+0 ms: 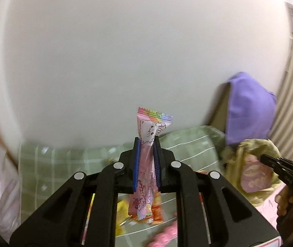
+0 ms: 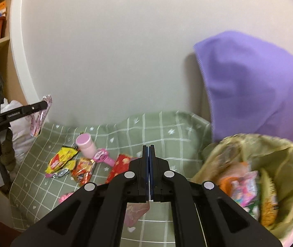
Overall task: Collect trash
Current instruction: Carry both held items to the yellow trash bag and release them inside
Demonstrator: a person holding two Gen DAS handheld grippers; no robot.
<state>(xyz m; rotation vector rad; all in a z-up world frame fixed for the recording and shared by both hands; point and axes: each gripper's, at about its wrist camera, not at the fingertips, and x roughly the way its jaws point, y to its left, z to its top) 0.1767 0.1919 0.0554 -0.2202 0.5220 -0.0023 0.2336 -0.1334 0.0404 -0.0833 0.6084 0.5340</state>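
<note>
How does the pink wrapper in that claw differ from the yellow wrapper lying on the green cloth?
The pink wrapper is long and slim; the yellow wrapper is shorter and crumpled. The pink wrapper stands upright, lifted off the green cloth; the yellow wrapper lies flat on it among other packets. The left gripper has its jaws pinched on the pink wrapper; nothing touches the yellow wrapper. Both look like snack packaging.

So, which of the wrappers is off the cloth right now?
The pink cartoon-print wrapper, clamped upright in the left tool. The yellow wrapper, orange wrapper and red wrapper all lie flat on the green cloth.
</note>
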